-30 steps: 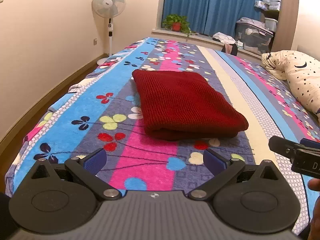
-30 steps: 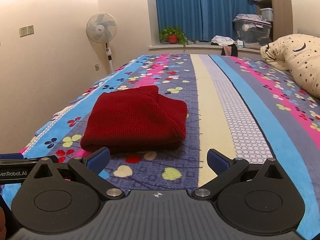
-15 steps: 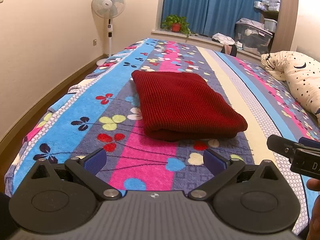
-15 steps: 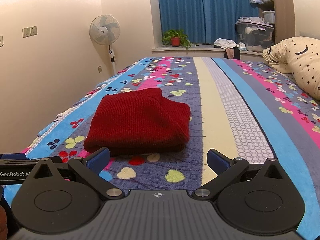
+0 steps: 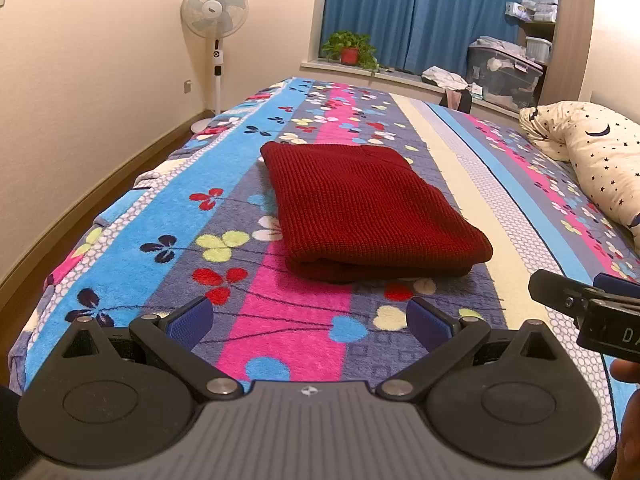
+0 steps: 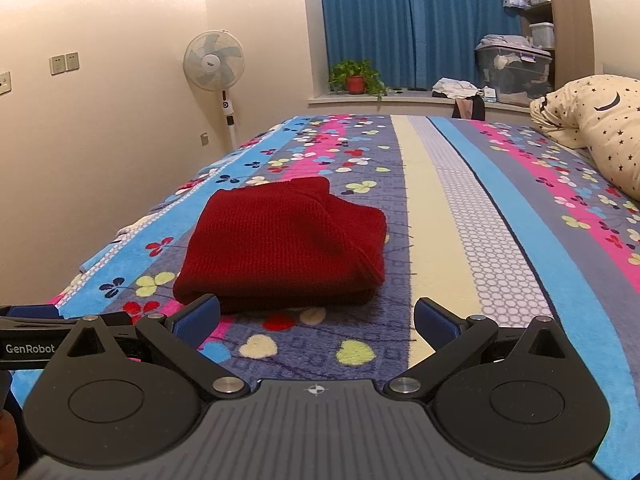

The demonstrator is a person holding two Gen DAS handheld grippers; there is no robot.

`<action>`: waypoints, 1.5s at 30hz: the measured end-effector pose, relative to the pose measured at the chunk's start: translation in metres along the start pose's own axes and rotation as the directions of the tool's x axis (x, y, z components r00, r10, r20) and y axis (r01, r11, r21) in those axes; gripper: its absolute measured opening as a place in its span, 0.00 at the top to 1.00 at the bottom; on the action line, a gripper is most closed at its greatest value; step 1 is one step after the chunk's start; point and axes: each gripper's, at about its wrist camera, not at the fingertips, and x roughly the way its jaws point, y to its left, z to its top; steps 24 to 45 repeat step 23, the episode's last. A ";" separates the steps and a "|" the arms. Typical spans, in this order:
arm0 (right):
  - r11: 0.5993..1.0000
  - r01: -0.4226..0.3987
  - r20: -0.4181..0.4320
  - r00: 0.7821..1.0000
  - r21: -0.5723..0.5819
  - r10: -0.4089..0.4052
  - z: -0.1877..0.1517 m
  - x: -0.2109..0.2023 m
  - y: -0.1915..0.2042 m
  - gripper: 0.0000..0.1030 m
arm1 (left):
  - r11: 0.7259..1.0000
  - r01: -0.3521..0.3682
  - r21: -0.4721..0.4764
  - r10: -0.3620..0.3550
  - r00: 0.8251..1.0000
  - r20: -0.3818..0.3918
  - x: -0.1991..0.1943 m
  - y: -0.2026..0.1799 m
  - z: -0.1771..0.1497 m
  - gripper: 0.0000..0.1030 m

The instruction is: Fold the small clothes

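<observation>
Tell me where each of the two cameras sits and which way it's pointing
Left wrist: sits on the left claw, open, facing along the bed toward the folded red sweater; the right claw shows at right.
Right wrist: sits on the right claw, open, facing the same way; the left claw shows at left.
Both share the sweater, fan and blue curtains.

A bed [image 5: 120, 216] covered by a striped, flower-printed blanket carries a folded red sweater [image 5: 360, 208] lying flat near its middle. A star-patterned pillow [image 5: 600, 160], or perhaps a bundled quilt, rests along the right side.
</observation>
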 end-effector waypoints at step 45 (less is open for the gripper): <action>1.000 -0.009 0.004 1.000 -0.008 0.009 -0.002 0.001 0.002 0.01 | 1.000 0.002 0.002 -0.002 1.000 0.008 -0.002 -0.002 0.002 0.00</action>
